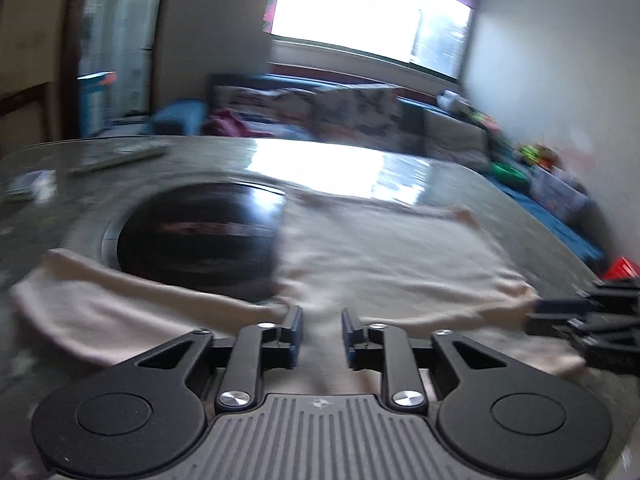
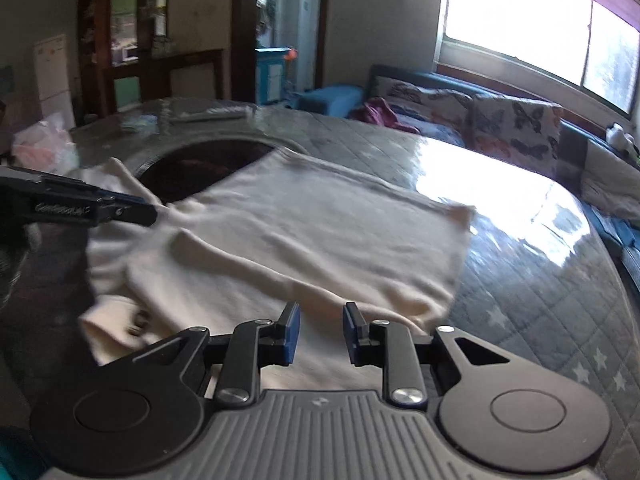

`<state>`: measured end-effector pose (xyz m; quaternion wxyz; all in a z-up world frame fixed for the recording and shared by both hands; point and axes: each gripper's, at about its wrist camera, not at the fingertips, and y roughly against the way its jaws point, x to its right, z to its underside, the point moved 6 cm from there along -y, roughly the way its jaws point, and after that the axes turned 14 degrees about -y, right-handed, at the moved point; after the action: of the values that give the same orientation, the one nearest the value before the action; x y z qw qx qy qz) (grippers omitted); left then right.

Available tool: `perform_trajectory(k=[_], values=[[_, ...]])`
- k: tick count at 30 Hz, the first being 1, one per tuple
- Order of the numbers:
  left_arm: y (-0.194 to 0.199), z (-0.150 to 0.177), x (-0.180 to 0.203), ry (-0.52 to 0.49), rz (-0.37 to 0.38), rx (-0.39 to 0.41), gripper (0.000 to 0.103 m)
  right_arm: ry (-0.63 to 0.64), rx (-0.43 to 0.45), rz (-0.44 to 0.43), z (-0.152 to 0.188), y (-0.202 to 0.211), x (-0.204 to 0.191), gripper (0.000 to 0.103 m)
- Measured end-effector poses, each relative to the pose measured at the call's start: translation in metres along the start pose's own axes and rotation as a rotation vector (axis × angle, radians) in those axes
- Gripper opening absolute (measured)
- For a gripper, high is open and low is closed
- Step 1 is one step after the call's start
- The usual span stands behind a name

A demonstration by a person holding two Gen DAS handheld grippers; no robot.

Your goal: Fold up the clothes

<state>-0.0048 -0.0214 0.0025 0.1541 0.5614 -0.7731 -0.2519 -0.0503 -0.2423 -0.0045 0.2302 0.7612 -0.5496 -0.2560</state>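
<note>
Cream garment [image 2: 304, 236] beneath parted jaws

Bright window [image 2: 532, 20] glaring on the glossy quilted desk [image 2: 520, 280], sofa [image 2: 480, 116] with butterfly cushions beneath it, pale walls, dark wooden doorway [image 2: 288, 28], what looks like a white fridge [image 2: 54, 76].

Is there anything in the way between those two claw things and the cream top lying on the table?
Nothing visible. The left gripper and the right gripper both sit open right above the near edge of the cream top, with only cloth showing between their fingers. The black round inset lies farther back, partly under the top.
</note>
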Motion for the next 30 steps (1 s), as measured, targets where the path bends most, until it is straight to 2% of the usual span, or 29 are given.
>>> perform_trajectory(k=[6, 12, 14, 20, 27, 30], values=[[0.012, 0.013, -0.065, 0.092, -0.230, -0.033, 0.043, 0.082, -0.020, -0.091, 0.001, -0.009, -0.041, 0.024], [0.020, 0.022, -0.114, 0.176, -0.384, -0.048, 0.049, 0.152, -0.046, -0.161, 0.004, -0.023, -0.079, 0.024], [0.020, 0.025, -0.123, 0.189, -0.410, -0.053, 0.051, 0.175, -0.054, -0.184, 0.005, -0.028, -0.091, 0.024], [0.013, 0.033, -0.144, 0.242, -0.460, -0.073, 0.051, 0.165, -0.050, -0.180, 0.004, -0.024, -0.090, 0.024], [0.007, 0.038, -0.159, 0.297, -0.475, -0.079, 0.049, 0.148, -0.044, -0.172, 0.003, -0.019, -0.087, 0.024], [0.005, 0.039, -0.162, 0.311, -0.476, -0.079, 0.045, 0.141, -0.041, -0.168, 0.002, -0.017, -0.085, 0.024]])
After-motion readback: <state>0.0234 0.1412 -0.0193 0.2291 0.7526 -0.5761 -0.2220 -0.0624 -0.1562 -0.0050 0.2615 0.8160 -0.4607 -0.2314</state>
